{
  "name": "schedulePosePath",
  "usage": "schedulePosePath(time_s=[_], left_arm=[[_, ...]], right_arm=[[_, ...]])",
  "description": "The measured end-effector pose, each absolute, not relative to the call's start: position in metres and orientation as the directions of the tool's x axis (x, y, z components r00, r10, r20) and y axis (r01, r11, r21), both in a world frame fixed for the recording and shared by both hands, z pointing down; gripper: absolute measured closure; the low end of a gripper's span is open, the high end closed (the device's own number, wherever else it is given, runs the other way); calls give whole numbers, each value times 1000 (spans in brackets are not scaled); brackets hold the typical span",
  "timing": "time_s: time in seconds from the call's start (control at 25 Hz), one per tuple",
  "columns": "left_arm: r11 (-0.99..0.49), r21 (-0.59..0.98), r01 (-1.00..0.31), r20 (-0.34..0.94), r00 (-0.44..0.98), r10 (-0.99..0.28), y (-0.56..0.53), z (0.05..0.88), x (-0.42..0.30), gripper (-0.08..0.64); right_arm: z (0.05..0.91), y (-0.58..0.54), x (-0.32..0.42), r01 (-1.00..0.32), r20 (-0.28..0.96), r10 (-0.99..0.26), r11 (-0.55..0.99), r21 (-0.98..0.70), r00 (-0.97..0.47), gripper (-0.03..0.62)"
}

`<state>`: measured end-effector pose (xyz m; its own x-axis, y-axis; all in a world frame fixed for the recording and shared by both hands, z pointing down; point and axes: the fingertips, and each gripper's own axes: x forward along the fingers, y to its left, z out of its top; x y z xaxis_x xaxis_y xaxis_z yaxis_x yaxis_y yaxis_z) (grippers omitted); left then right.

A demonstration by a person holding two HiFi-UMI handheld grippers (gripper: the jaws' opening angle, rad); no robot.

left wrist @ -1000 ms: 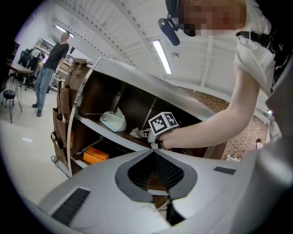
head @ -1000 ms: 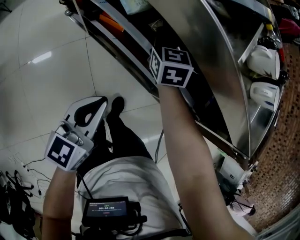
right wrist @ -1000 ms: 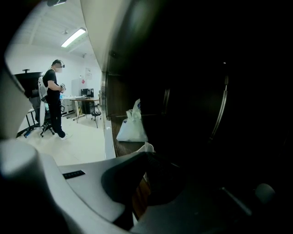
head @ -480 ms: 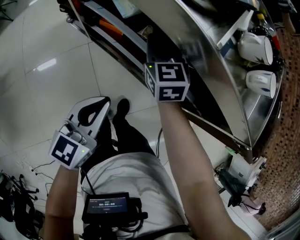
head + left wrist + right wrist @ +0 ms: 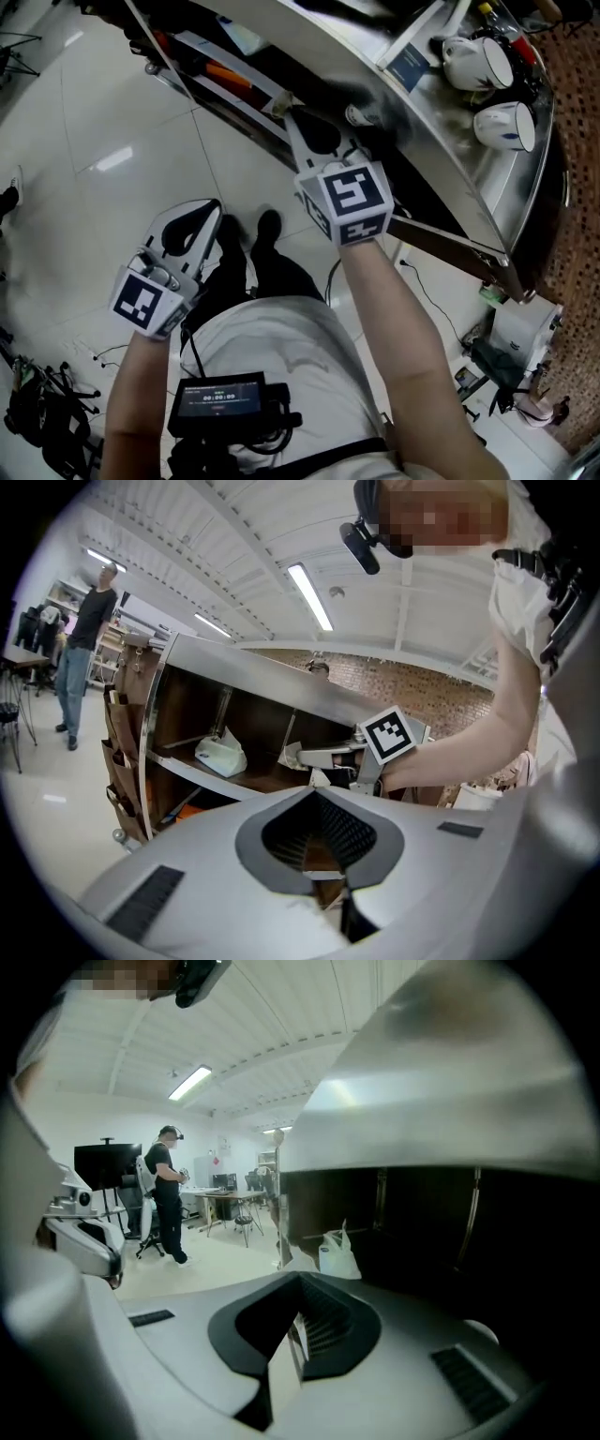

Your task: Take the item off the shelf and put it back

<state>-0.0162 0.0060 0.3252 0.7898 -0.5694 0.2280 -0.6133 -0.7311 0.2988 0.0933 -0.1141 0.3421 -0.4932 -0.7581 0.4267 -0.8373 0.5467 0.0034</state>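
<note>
Closed tongs (image 5: pixel 286 1358) face a dark shelf (image 5: pixel 422 1232).

We see bright ceiling tubes (image 5: pixel 309 597) above the steel shelf (image 5: pixel 244 667); its inside sits in deep shadow; floor tiles (image 5: pixel 112 159) beside it glint; picture edges bow and blacken.

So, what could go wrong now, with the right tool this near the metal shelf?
The right tool is close beside the steel shelf and may knock its edge. Its jaws look shut, so reaching for the white bag like this might only push it. Loose cables on the floor could catch a shoe.
</note>
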Motion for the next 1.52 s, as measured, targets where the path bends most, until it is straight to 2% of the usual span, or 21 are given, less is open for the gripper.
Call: schedulePosePath(time_s=[0.76,1.12,1.52], left_arm=[[-754,197,-626,210,779,-591,26,256,-30,554],[-763,198,-615,185,788,-587,28,216,-30,554],[-789,180,-588,146,809,-570,41,196,-27,554]], right_arm=[[236,-19,73,-747,267,-702,652,-131,-660,588],[184,16,60,-706,182,-684,700,-106,-706,588],[178,45,52,-681,154,-665,725,-100,-730,587]])
